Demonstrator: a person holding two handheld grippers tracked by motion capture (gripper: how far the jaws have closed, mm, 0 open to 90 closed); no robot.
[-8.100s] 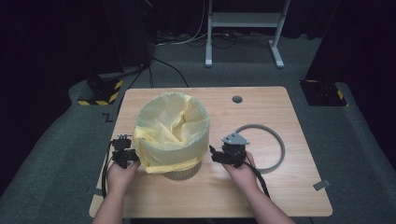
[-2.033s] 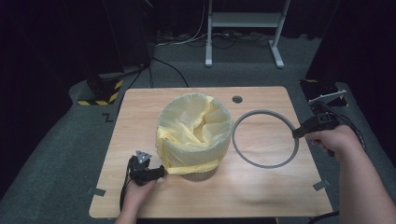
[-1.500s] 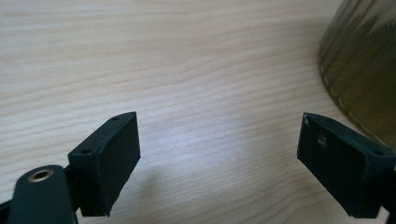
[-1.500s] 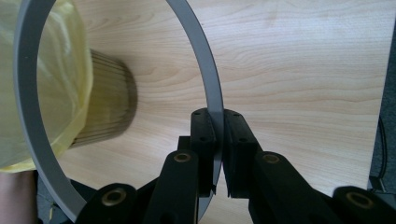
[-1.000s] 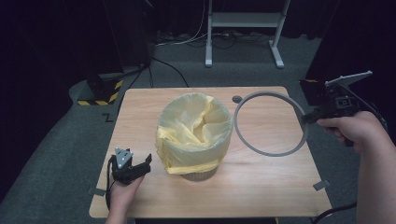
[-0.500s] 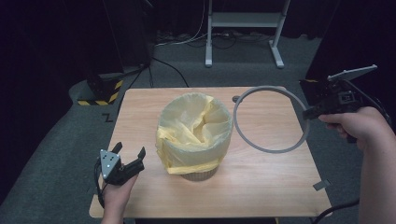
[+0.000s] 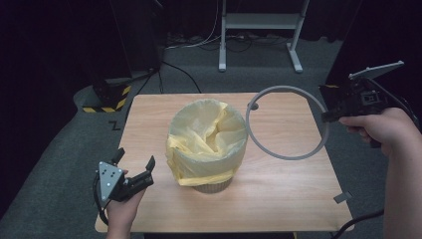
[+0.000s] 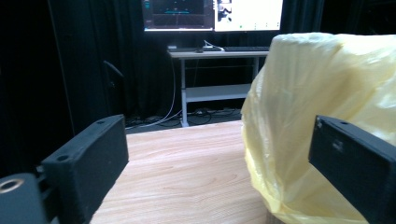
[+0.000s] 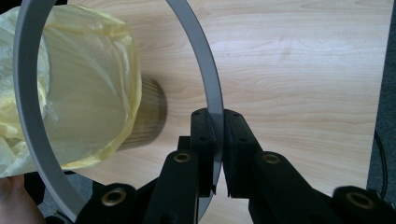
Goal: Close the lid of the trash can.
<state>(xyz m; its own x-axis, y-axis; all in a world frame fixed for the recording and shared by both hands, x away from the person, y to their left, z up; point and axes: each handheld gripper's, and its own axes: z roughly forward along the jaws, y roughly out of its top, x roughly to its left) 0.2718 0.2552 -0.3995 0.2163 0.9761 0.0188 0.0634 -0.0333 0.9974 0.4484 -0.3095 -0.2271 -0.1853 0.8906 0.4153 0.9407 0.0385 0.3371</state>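
the grey ring [image 7: 287,122] is clamped in the right gripper [image 7: 334,110] above the surface [image 7: 278,194]; the left gripper [image 7: 134,167], jaws just opened wide with nothing between them, is held beside the yellow-lined bin [image 7: 206,144].

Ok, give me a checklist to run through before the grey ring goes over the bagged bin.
1. Right claw clamped on the thin grey plastic ring: ok.
2. Ring lifted off the light wooden table: ok.
3. Ring centred over the small bin lined with a yellow plastic bag: not ok, it hangs to one side.
4. Left claw open, its jaws just widened, nothing between them: ok.
5. Bag edge folded evenly over the rim: cannot tell.
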